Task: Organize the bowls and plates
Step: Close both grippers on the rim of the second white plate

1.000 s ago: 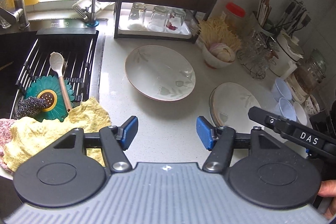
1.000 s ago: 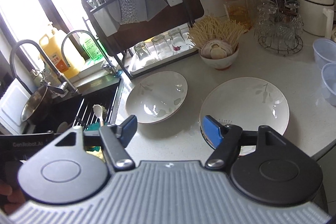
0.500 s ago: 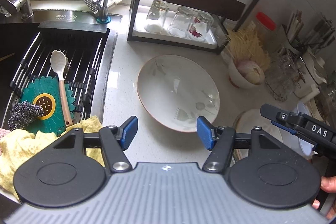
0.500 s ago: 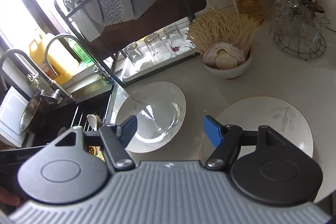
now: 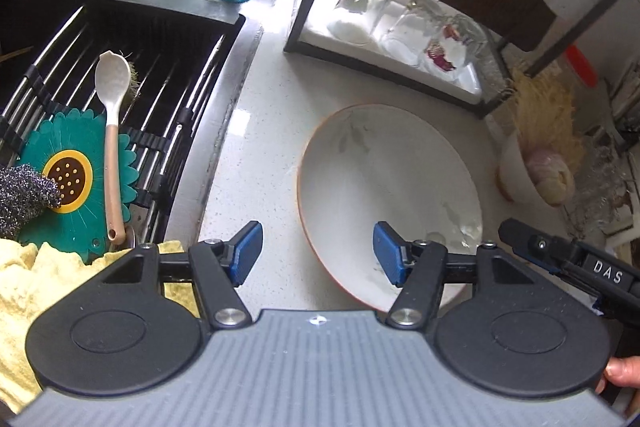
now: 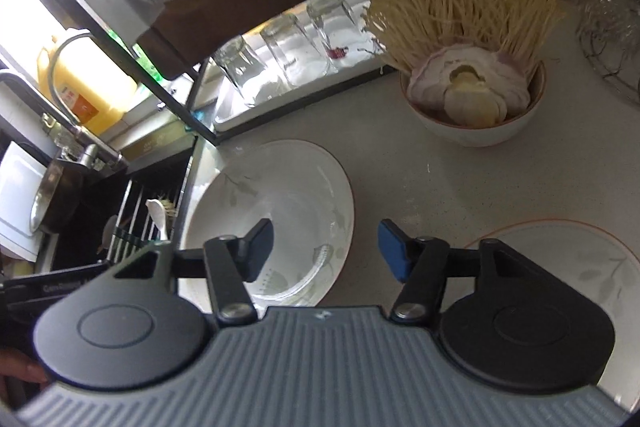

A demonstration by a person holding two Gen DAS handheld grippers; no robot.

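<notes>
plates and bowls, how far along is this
Nothing looks organized yet. The deep plate beside the sink and the flat plate lie apart on the counter, unstacked. Both the left gripper and the right gripper are open and empty; the right jaws have just been closing, with nothing between them. Picking up and stacking both remains.

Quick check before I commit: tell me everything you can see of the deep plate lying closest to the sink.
The deep plate is white, glossy, ceramic-looking, with a thin reddish-brown rim and faint grey leaf and flower prints inside. It holds no food; a few water drops glint near one edge. It sits upright on the pale speckled counter, between the sink and a second plate, apart from both. The left gripper hovers open at its near rim, not visibly touching.
</notes>
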